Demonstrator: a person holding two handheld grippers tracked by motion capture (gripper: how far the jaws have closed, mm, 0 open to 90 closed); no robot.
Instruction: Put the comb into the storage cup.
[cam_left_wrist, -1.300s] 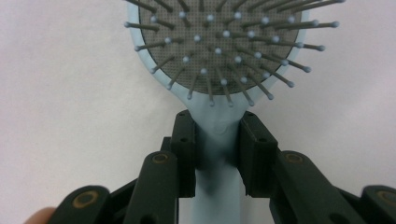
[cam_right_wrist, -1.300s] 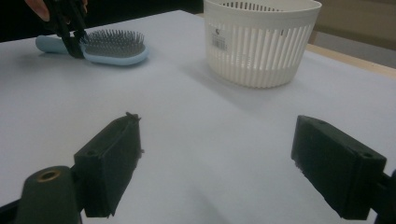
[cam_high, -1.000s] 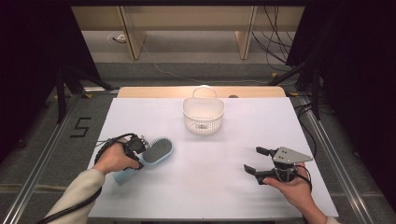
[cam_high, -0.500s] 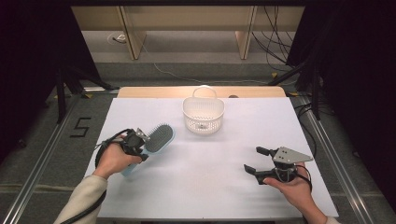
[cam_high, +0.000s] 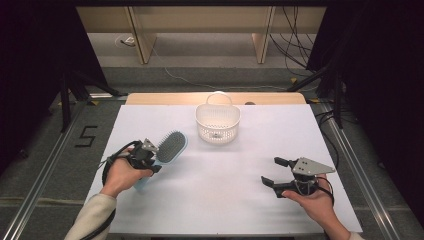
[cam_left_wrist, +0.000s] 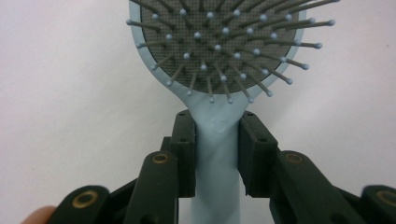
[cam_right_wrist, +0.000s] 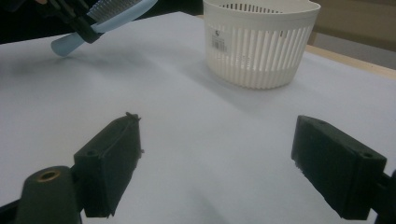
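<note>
Compared with a second ago, the pale blue plastic paddle hairbrush with grey bristles is sitting farther up the high view, toward 12 o'clock, and its head is now pointing to about 1 o'clock, closer to the white slotted plastic basket with a loop handle. The person's left hand has shifted the same way, while the right hand is keeping its place at the 4 o'clock part of the white desk.

The left gripper is clamping the brush by the neck: in the left gripper view its black fingers are pressing on either side of the blue handle just below the bristle pad, set narrow, with the handle running down between them toward 6 o'clock. The bristles are facing the camera, and the white desk is lying behind the brush head. In the right gripper view the brush is appearing at 10 o'clock, tilted, its handle end low and its head raised off the desk.

The right gripper is resting low over the desk with its fingers spread wide and nothing between them, pointing toward 10 o'clock in the high view. The basket is standing upright at 12 o'clock of the desk, well apart from both grippers; the brush is lying at its 8 o'clock, near but not touching.
</note>
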